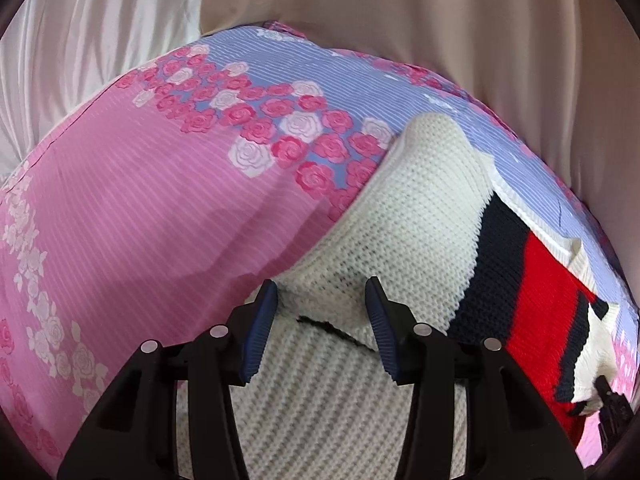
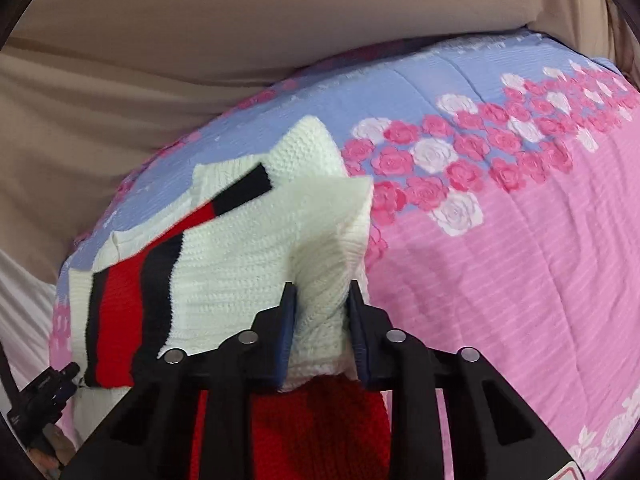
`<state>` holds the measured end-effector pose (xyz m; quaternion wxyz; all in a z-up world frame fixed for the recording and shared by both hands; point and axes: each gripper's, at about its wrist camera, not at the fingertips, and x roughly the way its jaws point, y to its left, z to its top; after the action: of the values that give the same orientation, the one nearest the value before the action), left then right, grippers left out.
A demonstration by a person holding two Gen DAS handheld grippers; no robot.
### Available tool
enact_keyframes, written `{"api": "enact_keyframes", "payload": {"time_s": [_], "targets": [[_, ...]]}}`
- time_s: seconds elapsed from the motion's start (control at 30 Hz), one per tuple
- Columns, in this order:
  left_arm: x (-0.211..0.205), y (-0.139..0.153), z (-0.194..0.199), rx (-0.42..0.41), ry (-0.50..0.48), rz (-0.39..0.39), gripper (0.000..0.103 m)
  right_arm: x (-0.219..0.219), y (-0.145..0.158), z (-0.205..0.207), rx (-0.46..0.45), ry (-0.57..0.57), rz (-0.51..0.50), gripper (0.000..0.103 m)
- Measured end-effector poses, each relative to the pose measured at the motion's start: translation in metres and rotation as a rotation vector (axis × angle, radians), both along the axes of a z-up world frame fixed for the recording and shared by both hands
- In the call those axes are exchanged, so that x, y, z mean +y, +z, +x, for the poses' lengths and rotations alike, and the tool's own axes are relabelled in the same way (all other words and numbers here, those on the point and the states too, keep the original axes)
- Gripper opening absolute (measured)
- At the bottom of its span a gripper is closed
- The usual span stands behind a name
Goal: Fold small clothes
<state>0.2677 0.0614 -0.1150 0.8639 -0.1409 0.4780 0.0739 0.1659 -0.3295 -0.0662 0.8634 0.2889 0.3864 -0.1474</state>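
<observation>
Two tools, right tool [image 2: 322,300] pinching sweater [image 2: 240,240], left tool [image 1: 322,300] astride it

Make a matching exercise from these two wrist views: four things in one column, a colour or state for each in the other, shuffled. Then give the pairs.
Things:
1. left gripper
2. right gripper
3. sweater
4. bedspread

States:
A. pink and lilac, printed with roses
B. fingers apart over white knit
C. white knit with a red and dark stripe
D. clamped on a bunched fold of white knit

Pairs: 1-B, 2-D, 3-C, 4-A
</observation>
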Motion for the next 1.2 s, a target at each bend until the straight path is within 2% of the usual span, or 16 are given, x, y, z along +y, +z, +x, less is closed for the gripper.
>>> {"api": "enact_keyframes", "payload": {"time_s": [0.07, 0.1, 0.13, 0.2, 0.23, 0.37, 0.43, 0.53, 0.6, 0.7, 0.73, 0.8, 0.93, 1.03, 1.1, 1.2], "targets": [[0.007, 0.0, 0.003, 0.002, 0.035, 0.035, 0.046, -0.003, 0.015, -0.004, -0.052, -0.002, -0.006, 0.019], [0.013, -0.003, 0.005, 0.011, 0.051, 0.022, 0.046, -0.005, 0.016, -0.005, -0.051, -0.002, -0.014, 0.019], [0.02, -0.006, 0.006, 0.02, 0.064, -0.012, 0.047, -0.006, 0.012, -0.003, -0.029, -0.001, -0.022, 0.019], [0.027, -0.006, 0.008, 0.031, 0.068, -0.052, 0.046, -0.012, -0.011, -0.001, 0.082, -0.001, -0.018, 0.02], [0.028, 0.001, 0.007, 0.022, 0.07, -0.053, 0.044, -0.013, -0.012, -0.005, 0.076, -0.005, -0.008, 0.024], [0.015, 0.038, 0.014, -0.069, -0.001, -0.116, 0.047, -0.005, 0.003, -0.025, 0.019, -0.034, -0.028, 0.028], [0.0, 0.046, 0.033, -0.073, -0.045, -0.168, 0.049, 0.004, 0.012, -0.031, -0.002, -0.026, -0.044, 0.028], [-0.024, 0.036, 0.072, -0.032, -0.106, -0.219, 0.049, 0.026, 0.026, -0.039, -0.028, 0.015, -0.077, 0.028], [-0.038, 0.022, 0.097, 0.004, -0.118, -0.167, 0.049, 0.042, 0.036, -0.043, -0.037, 0.051, -0.104, 0.029], [-0.034, 0.003, 0.125, 0.007, -0.049, 0.034, 0.046, 0.054, 0.041, -0.052, -0.019, 0.081, -0.125, 0.038], [-0.03, -0.001, 0.131, 0.018, -0.038, 0.057, 0.05, 0.056, 0.04, -0.057, -0.011, 0.084, -0.129, 0.039], [-0.018, -0.005, 0.137, 0.026, -0.046, 0.007, 0.051, 0.057, 0.037, -0.07, 0.016, 0.083, -0.141, 0.04], [-0.014, 0.018, 0.114, -0.014, -0.083, 0.005, 0.05, 0.054, 0.027, -0.102, 0.062, 0.073, -0.109, 0.04], [0.0, 0.038, 0.067, -0.055, -0.13, -0.018, 0.05, 0.056, 0.021, -0.134, 0.104, 0.085, -0.095, 0.046], [0.019, 0.039, 0.028, -0.037, -0.148, -0.035, 0.051, 0.06, 0.016, -0.152, 0.13, 0.1, -0.086, 0.051], [0.044, 0.031, -0.037, 0.024, -0.157, -0.058, 0.051, 0.066, 0.003, -0.189, 0.168, 0.13, -0.026, 0.052]]}}
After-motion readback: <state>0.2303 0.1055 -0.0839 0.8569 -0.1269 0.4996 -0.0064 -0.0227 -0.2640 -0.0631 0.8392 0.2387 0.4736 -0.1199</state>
